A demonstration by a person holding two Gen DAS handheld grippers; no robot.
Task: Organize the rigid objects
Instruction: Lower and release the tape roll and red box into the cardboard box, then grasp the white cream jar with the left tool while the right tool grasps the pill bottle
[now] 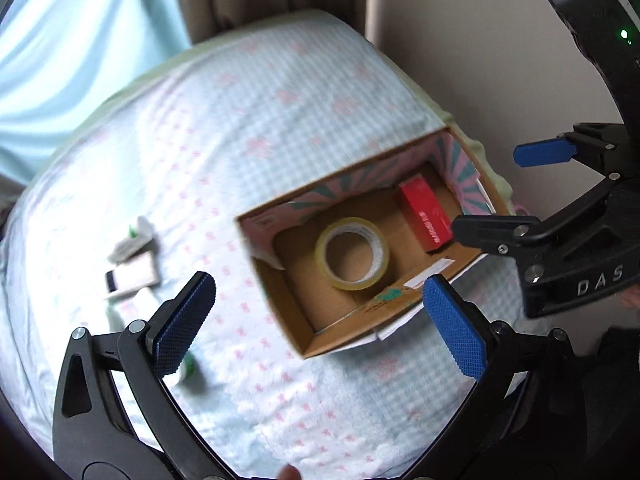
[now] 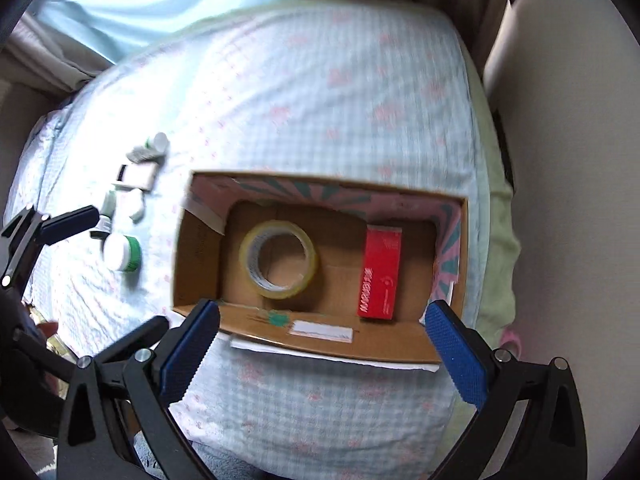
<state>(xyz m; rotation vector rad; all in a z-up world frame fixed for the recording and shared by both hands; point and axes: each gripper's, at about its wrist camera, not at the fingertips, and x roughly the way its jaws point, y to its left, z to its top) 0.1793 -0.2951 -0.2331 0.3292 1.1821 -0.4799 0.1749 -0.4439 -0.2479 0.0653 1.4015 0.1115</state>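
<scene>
An open cardboard box [image 1: 288, 312] [image 2: 196, 248] sits on a blanket-covered surface. Inside lie a roll of clear tape [image 1: 352, 254] [image 2: 279, 259] and a red box [image 1: 426, 213] [image 2: 380, 274]. Left of the box lies a cluster of small items: a white carton [image 1: 134, 278] [image 2: 138, 176], a green-and-white jar [image 2: 122, 253] and small tubes [image 2: 108, 204]. My left gripper [image 1: 320, 320] is open and empty, above the box's near left side. My right gripper [image 2: 322, 344] is open and empty, above the box's near wall; it also shows in the left wrist view [image 1: 500, 188].
The blue checked blanket [image 1: 240, 120] [image 2: 320, 100] with pink marks covers the surface. Curtains [image 1: 80, 40] hang behind, and a beige wall [image 2: 560, 160] stands at the right. My left gripper's finger [image 2: 70, 224] shows next to the small items.
</scene>
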